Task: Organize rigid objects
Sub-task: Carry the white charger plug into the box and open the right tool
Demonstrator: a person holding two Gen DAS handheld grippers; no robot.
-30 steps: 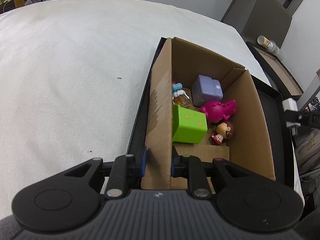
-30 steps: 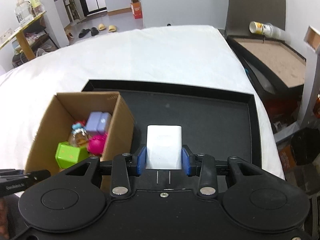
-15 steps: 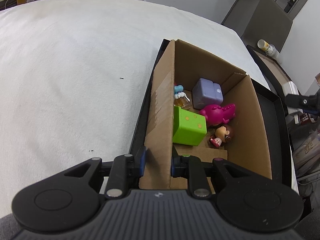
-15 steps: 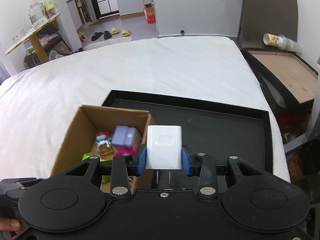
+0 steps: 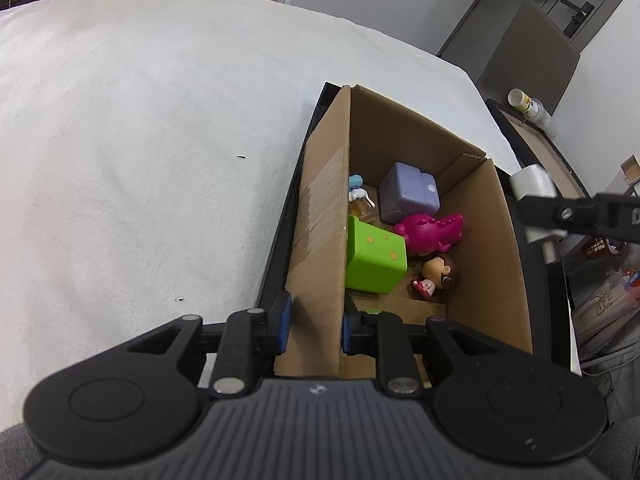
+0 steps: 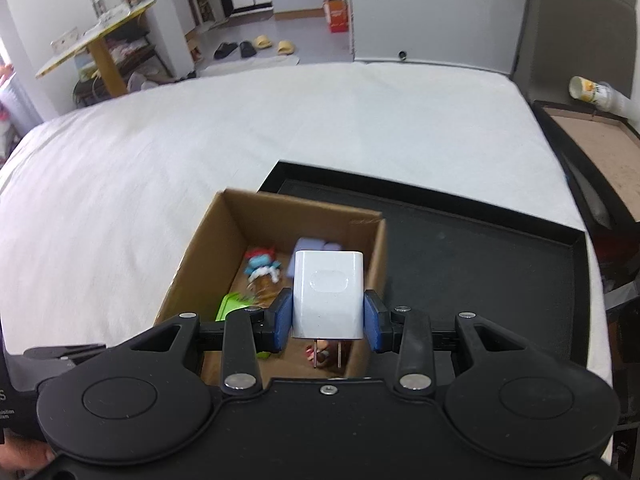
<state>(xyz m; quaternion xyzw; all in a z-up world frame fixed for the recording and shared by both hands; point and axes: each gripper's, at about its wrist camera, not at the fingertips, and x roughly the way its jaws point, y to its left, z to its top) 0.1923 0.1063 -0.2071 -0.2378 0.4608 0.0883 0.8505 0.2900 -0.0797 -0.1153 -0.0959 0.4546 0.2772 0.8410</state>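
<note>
A bed covered with a white sheet (image 6: 280,128) carries everything. Directly on the sheet lies a shallow black tray (image 6: 500,264), set toward the bed's right side with its far rim well short of the far edge. A cardboard box (image 5: 320,240) stands in the tray's left part, its left wall just inside the tray's left rim. Two tiny dark specks (image 5: 241,156) lie on the sheet to the left of the tray.
</note>
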